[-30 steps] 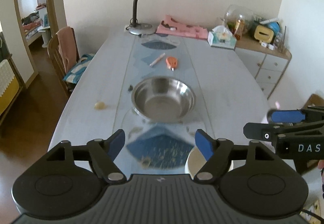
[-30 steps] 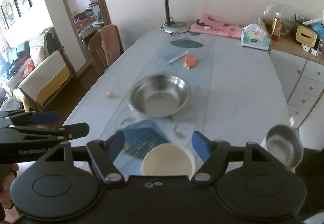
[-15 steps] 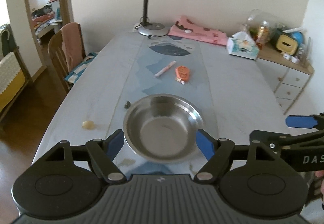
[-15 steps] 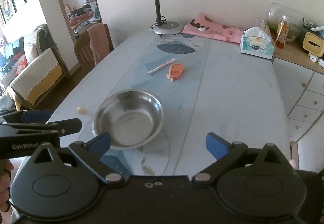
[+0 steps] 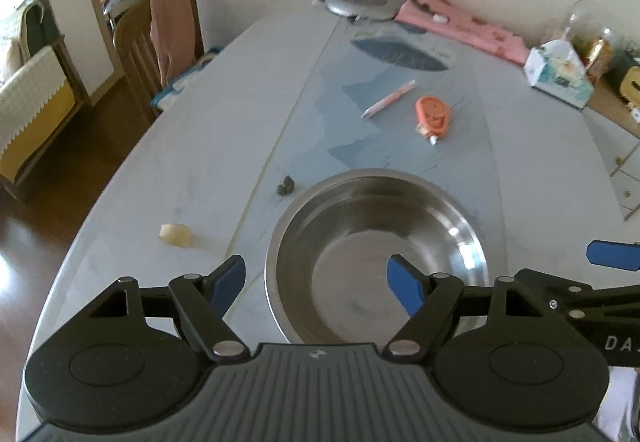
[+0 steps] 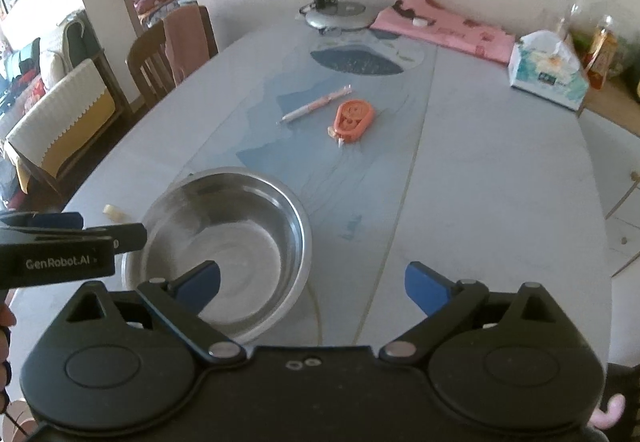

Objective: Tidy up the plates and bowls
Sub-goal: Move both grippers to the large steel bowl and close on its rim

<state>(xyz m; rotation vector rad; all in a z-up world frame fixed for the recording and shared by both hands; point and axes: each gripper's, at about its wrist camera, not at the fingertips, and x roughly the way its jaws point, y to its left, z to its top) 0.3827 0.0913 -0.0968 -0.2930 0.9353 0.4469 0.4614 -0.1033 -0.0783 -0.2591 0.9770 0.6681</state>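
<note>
One steel bowl (image 5: pixel 378 254) sits upright on the grey table (image 5: pixel 532 170), on the blue-patterned centre strip near the front edge; it holds nothing. My left gripper (image 5: pixel 318 280) hangs above its left rim, jaws well apart, one blue pad outside the rim and the other over the basin; I see no contact. My right gripper (image 6: pixel 312 280) straddles the bowl's right rim, jaws spread wide and closing slightly, gripping nothing. Beyond the bowl lie an orange tape dispenser (image 5: pixel 433 115) and, just beside it, a pink pen (image 5: pixel 388 99). A small pale scrap (image 5: pixel 176 234) lies left of the bowl. At the far end stand a lamp base (image 5: pixel 356 4), a pink cloth (image 5: pixel 460 24) and a tissue box (image 5: pixel 558 76).
</note>
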